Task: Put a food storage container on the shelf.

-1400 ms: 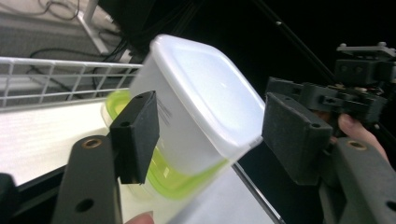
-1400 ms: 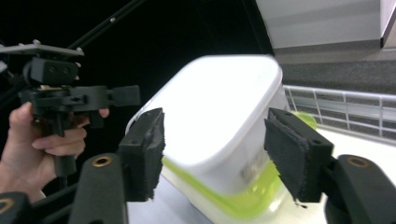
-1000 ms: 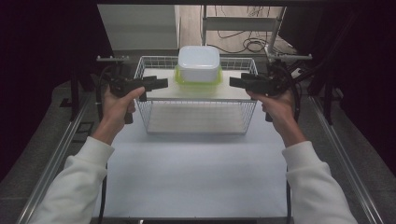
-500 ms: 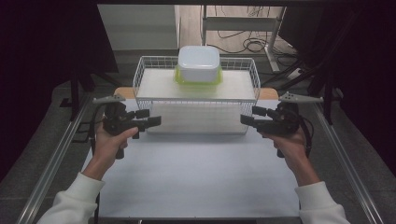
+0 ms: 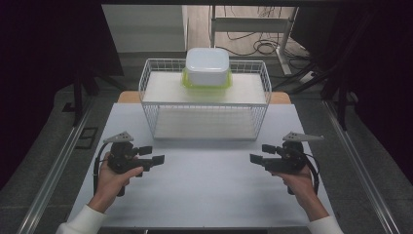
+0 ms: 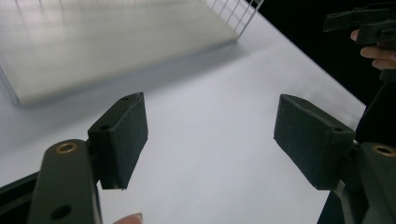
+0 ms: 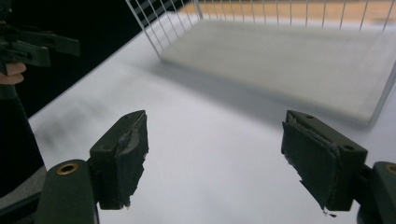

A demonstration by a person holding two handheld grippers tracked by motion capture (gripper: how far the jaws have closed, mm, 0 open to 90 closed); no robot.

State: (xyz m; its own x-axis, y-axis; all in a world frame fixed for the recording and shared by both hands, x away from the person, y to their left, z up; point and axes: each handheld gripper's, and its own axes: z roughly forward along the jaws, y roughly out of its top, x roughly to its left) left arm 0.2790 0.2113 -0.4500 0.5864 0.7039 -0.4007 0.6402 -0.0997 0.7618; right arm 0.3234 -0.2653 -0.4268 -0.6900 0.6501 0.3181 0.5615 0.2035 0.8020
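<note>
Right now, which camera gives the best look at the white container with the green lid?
The high view: the white container sits upside down on its green lid atop the wire basket. The gripper views catch just the basket's lower part.

So the wire basket (image 5: 204, 100) sat on the table (image 5: 204, 195) ahead of both grippers, well apart from them, with a lidded container (image 5: 207, 67) on its upper shelf toward the far side. The left gripper (image 5: 152, 157) and right gripper (image 5: 259, 156) were over the table's near part, facing each other, bare tabletop between them.
</note>
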